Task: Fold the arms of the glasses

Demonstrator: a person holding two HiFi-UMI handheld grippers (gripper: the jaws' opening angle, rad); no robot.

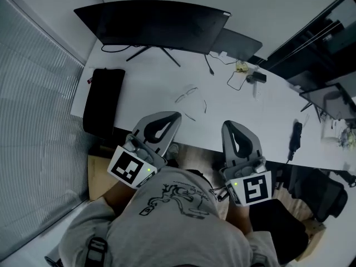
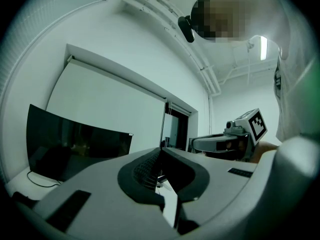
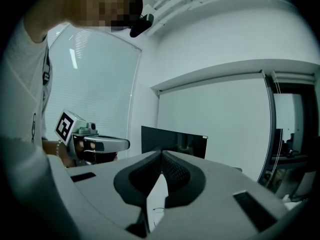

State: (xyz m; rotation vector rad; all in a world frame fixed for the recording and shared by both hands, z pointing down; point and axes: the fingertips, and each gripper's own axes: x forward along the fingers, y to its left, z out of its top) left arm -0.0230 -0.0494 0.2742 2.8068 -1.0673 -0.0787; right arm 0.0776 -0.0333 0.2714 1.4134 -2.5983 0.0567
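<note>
Thin wire-framed glasses lie on the white table in front of the monitor, with their arms spread out toward the near edge. My left gripper hangs over the near table edge just short of the glasses, its jaws shut and empty. To the right, my right gripper is at the same edge, also shut and empty. In the left gripper view the closed tips meet with nothing between them. The right gripper view shows the same, pads together.
A curved black monitor stands at the back with a laptop beside it. A black bag lies at the table's left end. Cables and a small device sit at the back right, and a black handheld tool at the right.
</note>
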